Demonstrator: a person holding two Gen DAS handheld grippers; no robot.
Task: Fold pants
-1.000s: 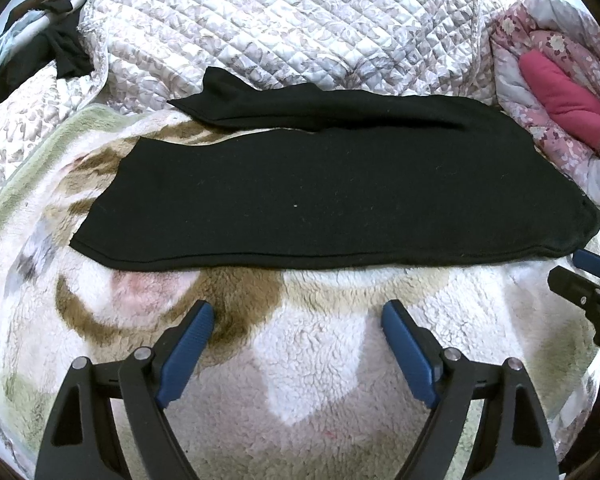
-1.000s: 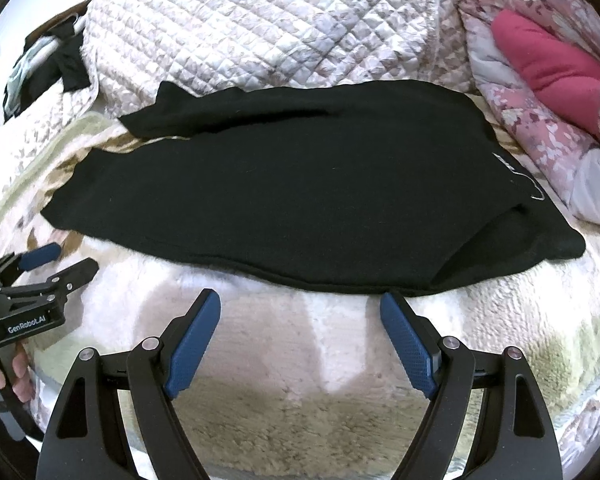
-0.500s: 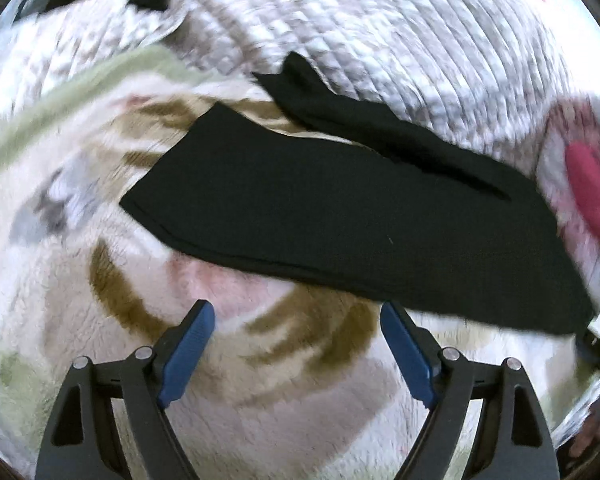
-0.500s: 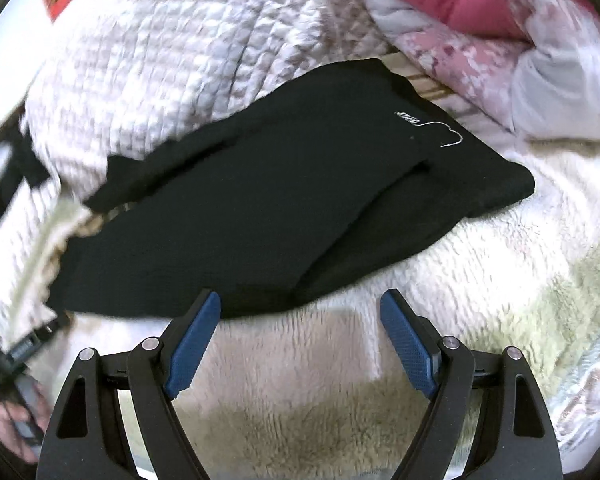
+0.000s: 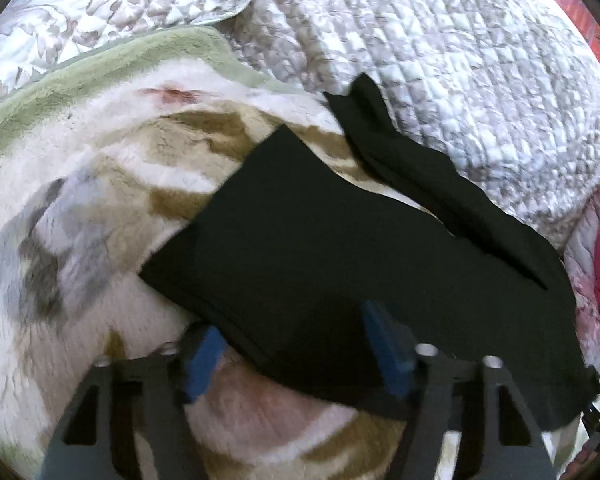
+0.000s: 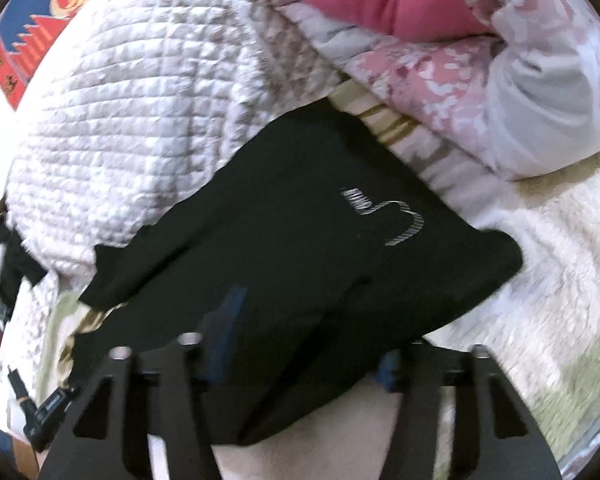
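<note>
On my left gripper [image 5: 296, 344] the blue-padded fingers [image 5: 204, 356] are spread wide, and the lower hem edge of the black pants [image 5: 340, 248] now lies between them; one pad is over the cloth, the other beside its edge on the fleece blanket [image 5: 80, 208]. I cannot tell if the pads touch the fabric. On my right gripper [image 6: 306, 344] the fingers [image 6: 224, 332] are also spread, both over the waist end of the pants [image 6: 300, 240], with the far pad half hidden by a fold.

On the pants near the waist I see a small white printed logo [image 6: 384, 216], a curved outline with short writing beside it; the letters are too blurred to read.

Half a second ago both pairs of fingers were on bare fleece, just short of the cloth. Now both have come forward over the pants edge, and both views are tilted more.

The pants are a matte, soft knit, lying flat along the bed, one leg [image 5: 420, 168] separated and wrinkled against the quilted grey-white bedspread [image 5: 440, 60]. The fleece is shaggy, cream with brown and green patches. A pink floral quilt [image 6: 480, 80] with a plain pink part is bunched beside the waist end.
</note>
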